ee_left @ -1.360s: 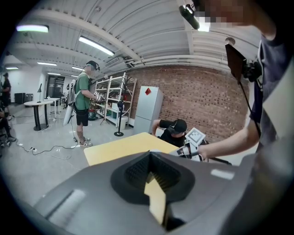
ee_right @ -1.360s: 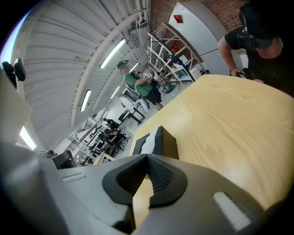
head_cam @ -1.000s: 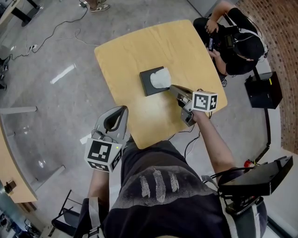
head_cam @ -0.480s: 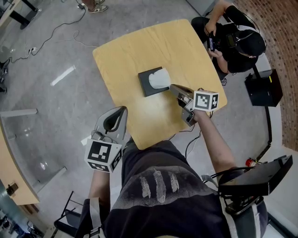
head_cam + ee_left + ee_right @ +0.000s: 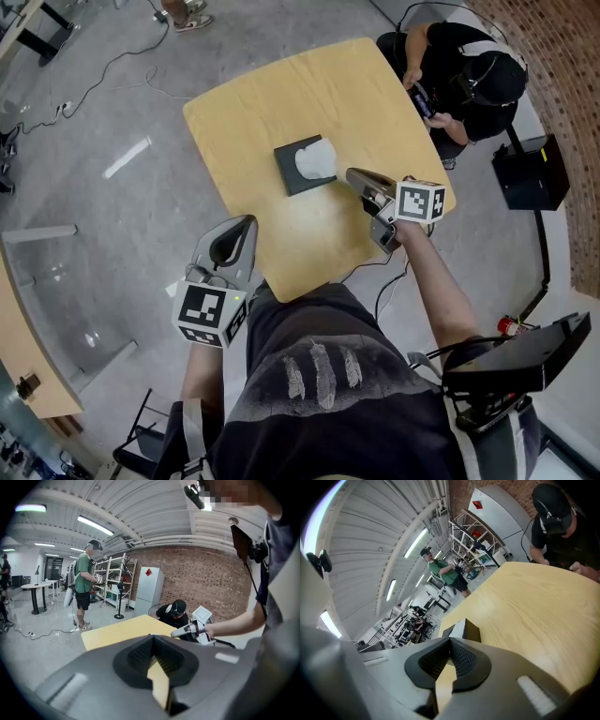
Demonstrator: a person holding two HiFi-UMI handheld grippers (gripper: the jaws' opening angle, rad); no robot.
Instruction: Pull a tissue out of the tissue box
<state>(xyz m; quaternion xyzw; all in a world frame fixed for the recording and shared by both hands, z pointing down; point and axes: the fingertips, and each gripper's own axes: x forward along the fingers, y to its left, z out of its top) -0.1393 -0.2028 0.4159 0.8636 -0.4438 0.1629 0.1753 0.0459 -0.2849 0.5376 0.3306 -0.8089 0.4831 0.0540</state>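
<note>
Tabletop (image 5: 534, 606) tissue box (image 5: 471, 631) shows past right tongs (image 5: 450, 641) only.

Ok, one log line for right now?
left gripper: shut, empty | right gripper: shut, empty, beside tissue box | tissue: in box

Right gripper (image 5: 352, 172) tip now sits just clear of the tissue (image 5: 315, 161); a second ago it touched the tissue's right edge. Tissue looks smaller, less spread. Box (image 5: 291, 172) and table (image 5: 244, 103) drifted slightly up-left in frame. Person (image 5: 469, 70) upper right shifted up-left too.
</note>
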